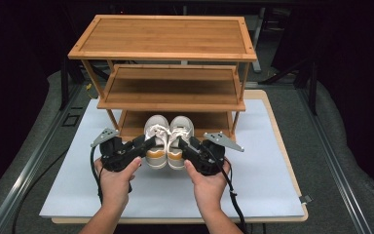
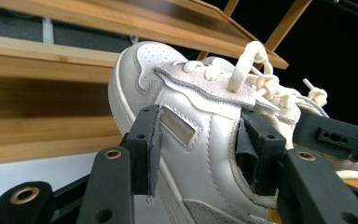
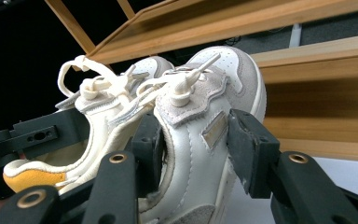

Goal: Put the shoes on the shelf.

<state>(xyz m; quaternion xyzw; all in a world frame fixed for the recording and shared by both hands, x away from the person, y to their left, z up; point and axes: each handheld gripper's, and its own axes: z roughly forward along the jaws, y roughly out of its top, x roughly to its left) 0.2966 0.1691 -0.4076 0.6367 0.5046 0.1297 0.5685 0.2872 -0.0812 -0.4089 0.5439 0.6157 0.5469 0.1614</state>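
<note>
While the person's two hands come in from the near edge of the counter (image 1: 268, 185), each holds a gripper clamped on one shoe of a white pair. The left gripper (image 1: 148, 144) has its fingers (image 2: 150, 140) closed on the left shoe (image 1: 156, 141): in the left gripper view one pad presses the outer side wall by the small tan label, and the other sits inside the collar opening, so the side of the shoe is pinched between them. The right gripper (image 1: 182, 145) grips the right shoe (image 1: 179, 140) the same way; in the right gripper view one of its fingers (image 3: 251, 149) bears on the outer side near the metal-coloured tag, and the other goes into the opening beside the tongue.

Both shoes sit side by side, touching, toes pointing away from the person and toward the wooden shoe rack (image 1: 165, 53). Their toes lie at the front edge of the lowest shelf (image 1: 209, 122), under the middle shelf, and their yellow-orange heels face the person over the white mat (image 1: 78, 185) that covers the counter. Whether the soles rest on the mat or are lifted off it cannot be told. Cream laces stand up loosely from both tongues. Each gripper carries a grey three-cornered plate, and black cables trail back past the wrists.
</note>
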